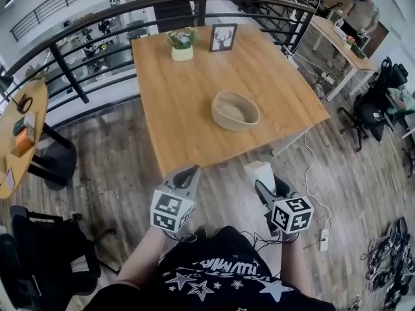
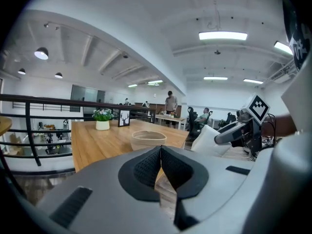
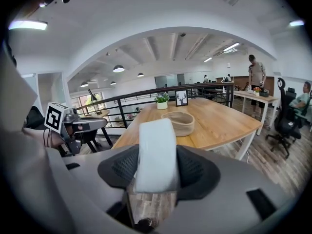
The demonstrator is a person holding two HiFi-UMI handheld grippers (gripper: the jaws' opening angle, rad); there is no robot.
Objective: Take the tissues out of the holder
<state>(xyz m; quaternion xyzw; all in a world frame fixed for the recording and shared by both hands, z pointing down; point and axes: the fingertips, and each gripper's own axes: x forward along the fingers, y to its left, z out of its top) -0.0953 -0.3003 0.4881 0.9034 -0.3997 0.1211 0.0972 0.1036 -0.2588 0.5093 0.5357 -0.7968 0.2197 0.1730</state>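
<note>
A round woven basket (image 1: 235, 111), the holder, sits on the wooden table (image 1: 181, 122) near its front right; nothing shows inside it. It also appears as the basket (image 3: 178, 122) in the right gripper view. Below the table's front edge, my right gripper (image 1: 266, 185) is shut on a white tissue pack (image 1: 259, 172). In the right gripper view the pack (image 3: 156, 155) stands upright between the black pads of that gripper (image 3: 156, 167). My left gripper (image 1: 191, 172) hangs beside it, short of the table edge. Its jaws (image 2: 160, 165) meet with nothing between them.
A potted plant (image 1: 182, 44) and a framed deer picture (image 1: 222, 37) stand at the table's far edge. A black railing (image 1: 97, 31) runs behind. A round side table (image 1: 19, 135) is at left, office chairs (image 1: 369, 115) at right, and a power strip (image 1: 323, 239) lies on the floor.
</note>
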